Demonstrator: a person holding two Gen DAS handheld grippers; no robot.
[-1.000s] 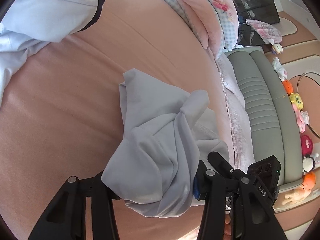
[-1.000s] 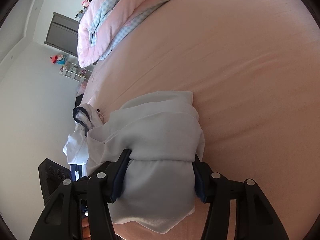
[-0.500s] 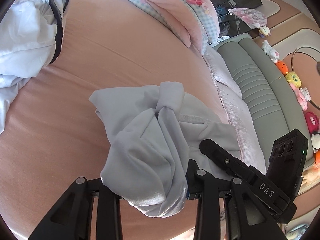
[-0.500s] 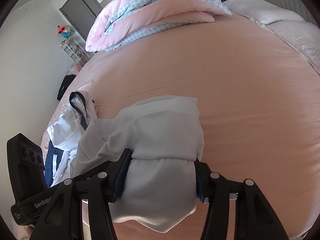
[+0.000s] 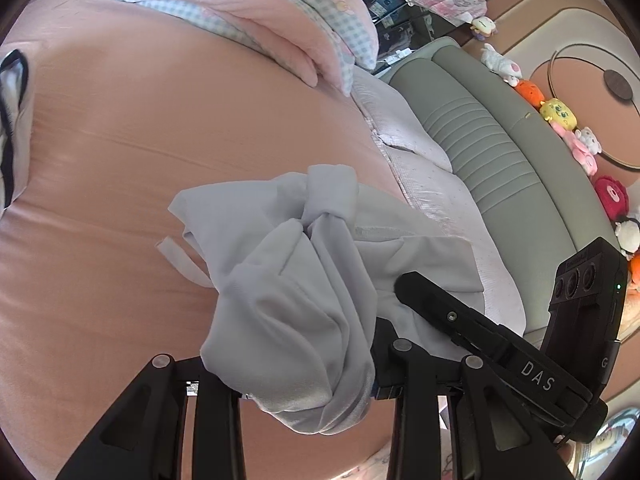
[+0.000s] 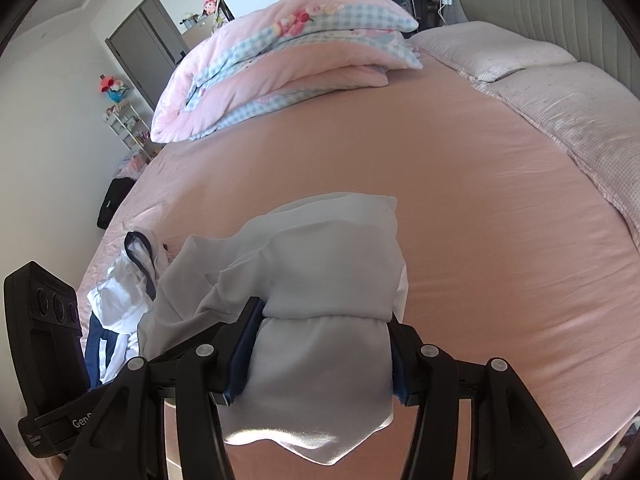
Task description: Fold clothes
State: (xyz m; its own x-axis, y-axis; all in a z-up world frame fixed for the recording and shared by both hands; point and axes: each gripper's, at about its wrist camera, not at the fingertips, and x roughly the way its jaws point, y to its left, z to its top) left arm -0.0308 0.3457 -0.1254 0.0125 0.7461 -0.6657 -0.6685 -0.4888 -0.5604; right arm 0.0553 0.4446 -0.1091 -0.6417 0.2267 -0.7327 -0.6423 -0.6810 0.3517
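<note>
A pale grey garment (image 5: 296,280) is bunched up and held just above the pink bed sheet (image 5: 140,120). My left gripper (image 5: 292,368) is shut on one crumpled end of it, the cloth spilling over the fingers. In the right wrist view the same grey garment (image 6: 332,280) is folded into a thick wad, and my right gripper (image 6: 324,354) is shut on it between the blue pads. The right gripper's black body (image 5: 492,344) shows at the lower right of the left wrist view, close beside the left one.
A white and navy pile of clothes (image 6: 120,300) lies at the left on the sheet. A folded pink quilt (image 6: 288,60) sits at the far side. Pale pillows (image 6: 560,112) and a green padded headboard (image 5: 500,152) with soft toys (image 5: 560,112) line the right.
Both grippers have swung round with the grey garment, bringing the quilt and headboard further into view. The white pile has slid to the left edge. Both grips held.
</note>
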